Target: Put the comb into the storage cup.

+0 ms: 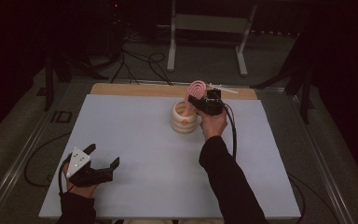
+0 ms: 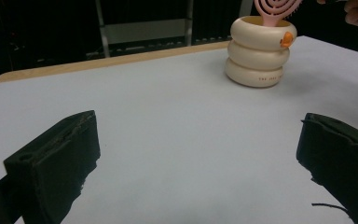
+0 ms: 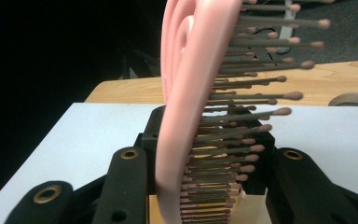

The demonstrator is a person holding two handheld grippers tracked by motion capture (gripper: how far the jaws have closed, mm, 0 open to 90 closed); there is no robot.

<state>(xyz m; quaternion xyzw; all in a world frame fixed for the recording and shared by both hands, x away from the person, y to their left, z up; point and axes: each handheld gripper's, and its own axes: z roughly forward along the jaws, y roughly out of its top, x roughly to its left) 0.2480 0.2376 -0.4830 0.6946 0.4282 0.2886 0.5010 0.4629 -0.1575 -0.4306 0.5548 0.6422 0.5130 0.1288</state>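
Hairbrush (image 3: 182,116) of pink plastic stands almost upright between the jaws of the right gripper (image 1: 196,100), which pinch it from both sides, back against one jaw and bristles against the other; its brown-tipped bristles point out to one side in the right gripper view. Nearest the person, at the front left of the white table (image 1: 135,154), the left gripper (image 1: 103,157) rests in the left hand (image 1: 81,189) with its jaws spread wide apart and nothing between them. Farther out, the right hand (image 1: 213,123) holds its gripper level just above the cream ringed holder (image 1: 185,119), and the brush's round head (image 1: 196,88) rises over the holder's rim while its lower end dips into the opening. A small orange mark (image 2: 286,39) sits on the holder's side. Beyond the white sheet runs a wooden table edge (image 1: 135,89), with a grey metal stand (image 1: 209,28) and cables (image 1: 140,63) on the dark floor behind
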